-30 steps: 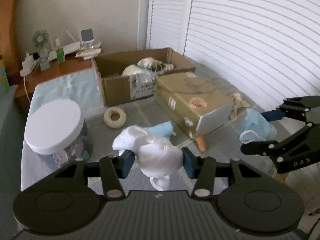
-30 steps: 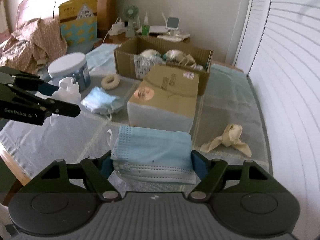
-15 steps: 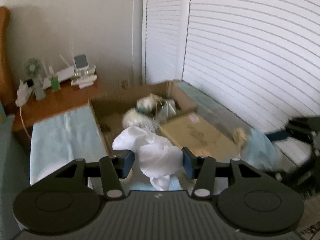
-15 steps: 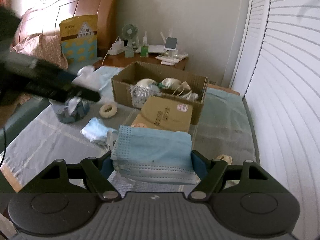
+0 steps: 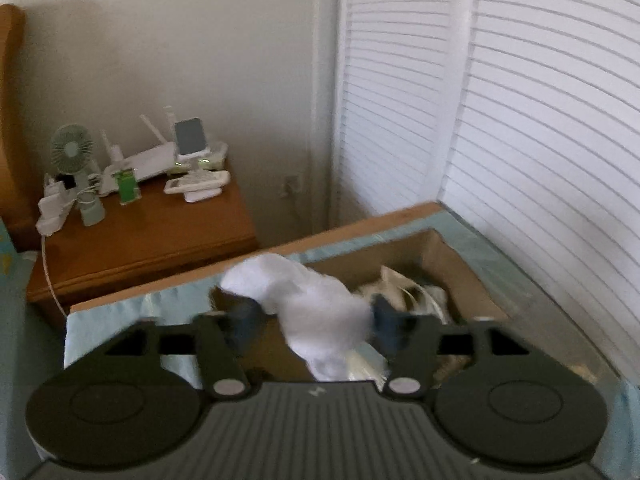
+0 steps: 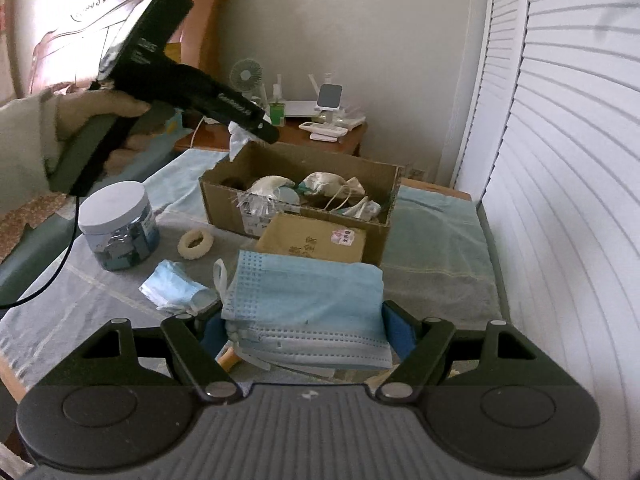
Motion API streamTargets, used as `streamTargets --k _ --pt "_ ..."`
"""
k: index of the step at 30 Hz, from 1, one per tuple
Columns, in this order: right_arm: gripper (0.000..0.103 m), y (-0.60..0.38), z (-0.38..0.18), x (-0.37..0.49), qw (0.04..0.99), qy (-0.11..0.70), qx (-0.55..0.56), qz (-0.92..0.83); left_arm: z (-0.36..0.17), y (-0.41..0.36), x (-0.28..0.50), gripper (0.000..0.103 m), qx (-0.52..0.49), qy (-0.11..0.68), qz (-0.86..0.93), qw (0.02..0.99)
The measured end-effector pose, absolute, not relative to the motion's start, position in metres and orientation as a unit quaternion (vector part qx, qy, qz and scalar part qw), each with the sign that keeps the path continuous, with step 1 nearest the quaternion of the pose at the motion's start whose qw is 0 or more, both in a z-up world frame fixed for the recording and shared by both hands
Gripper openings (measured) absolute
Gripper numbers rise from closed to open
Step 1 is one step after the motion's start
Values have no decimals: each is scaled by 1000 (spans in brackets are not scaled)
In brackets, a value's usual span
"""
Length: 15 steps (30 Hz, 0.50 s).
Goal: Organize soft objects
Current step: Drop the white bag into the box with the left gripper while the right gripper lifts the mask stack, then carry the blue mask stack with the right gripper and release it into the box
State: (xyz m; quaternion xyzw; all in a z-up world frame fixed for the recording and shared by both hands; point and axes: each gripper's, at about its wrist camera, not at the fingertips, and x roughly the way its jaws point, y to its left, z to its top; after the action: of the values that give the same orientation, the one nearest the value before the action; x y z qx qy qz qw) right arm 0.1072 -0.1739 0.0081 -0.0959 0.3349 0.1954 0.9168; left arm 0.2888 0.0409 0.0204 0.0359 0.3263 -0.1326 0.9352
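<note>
Ahead of the right gripper [image 6: 306, 330] lies a table [image 6: 436, 276] covered with a pale blue-grey cloth, pushed up against white louvred doors [image 6: 560, 160] on its right side. Beyond the table's far edge stands a wooden nightstand [image 5: 148, 232] carrying a small fan [image 5: 72, 152], a white router and other small devices, with a carved wooden headboard [image 6: 132, 20] further left.

Straight in front of the right gripper sits an open cardboard box [image 6: 372, 240] holding crumpled cream-coloured masks and other soft items. A closed brown carton [image 6: 312, 238] lies against the box's near wall. To the left stand a round jar [image 6: 118, 226] with a white lid, a cream foam ring [image 6: 195, 243] beside it, and a loose blue face mask [image 6: 176, 290] nearer the tool.

The right gripper clamps a folded stack of blue masks [image 6: 308, 312] between its blue pads, lifted above the cloth.

The left gripper [image 5: 314, 318], gripped by a sleeved hand [image 6: 96, 116], hovers over the box's far left corner. Its jaws are opening, and a white cloth wad [image 5: 316, 312] sits between the blurred pads, above the box's interior; whether the pads touch it cannot be told.
</note>
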Motion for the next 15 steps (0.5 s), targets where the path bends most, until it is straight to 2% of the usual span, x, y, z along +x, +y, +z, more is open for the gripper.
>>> streamTargets --k 1,8,15 --pt "81 -175 8 109 917 336 -94 195 19 43 289 91 32 318 -122 940" --pt "81 -176 9 110 918 335 -90 194 26 52 265 95 15 320 -120 940" --pt "81 -170 12 112 916 336 -94 199 28 59 198 100 18 316 -135 939"
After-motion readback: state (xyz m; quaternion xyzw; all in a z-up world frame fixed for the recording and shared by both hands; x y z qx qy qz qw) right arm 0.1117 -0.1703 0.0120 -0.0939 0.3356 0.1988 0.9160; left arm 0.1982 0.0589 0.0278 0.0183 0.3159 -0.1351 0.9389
